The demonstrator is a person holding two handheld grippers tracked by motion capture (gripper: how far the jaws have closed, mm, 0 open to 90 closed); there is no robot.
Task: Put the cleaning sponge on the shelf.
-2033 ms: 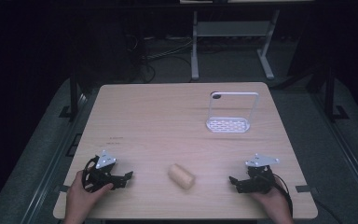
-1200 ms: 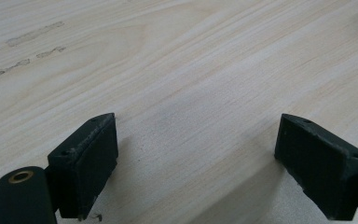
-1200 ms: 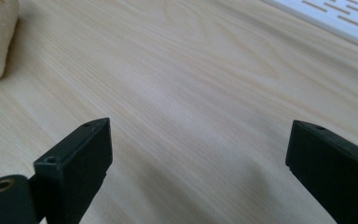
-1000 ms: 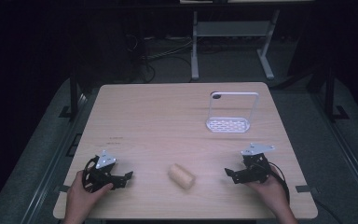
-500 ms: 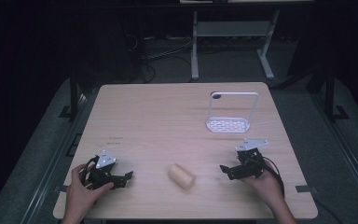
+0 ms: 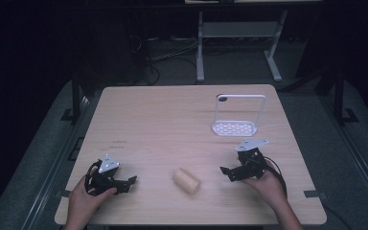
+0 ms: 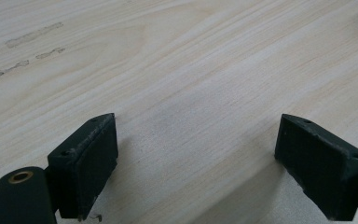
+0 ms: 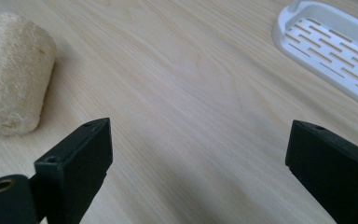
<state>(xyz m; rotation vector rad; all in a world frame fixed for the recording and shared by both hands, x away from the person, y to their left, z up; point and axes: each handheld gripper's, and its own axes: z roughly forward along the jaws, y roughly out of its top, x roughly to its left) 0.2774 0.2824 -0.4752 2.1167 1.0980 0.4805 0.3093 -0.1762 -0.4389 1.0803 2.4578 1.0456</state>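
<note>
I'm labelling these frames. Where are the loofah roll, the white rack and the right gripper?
loofah roll [image 6: 186, 180]: high view, middle of its side.
white rack [image 6: 234, 127]: high view, slotted base.
right gripper [image 6: 226, 173]: high view, between its open jaw tips.

Left gripper [image 6: 130, 182]: jaws spread wide, nothing between fingers [image 7: 85, 161], held low in left hand [image 6: 82, 203]. Right gripper [image 6: 226, 173]: jaws equally wide, gap between fingers [image 8: 77, 165] bare, cradled in right hand [image 6: 267, 186].

Roll [image 6: 186, 180] between tools — rack [image 6: 234, 127] behind
</note>
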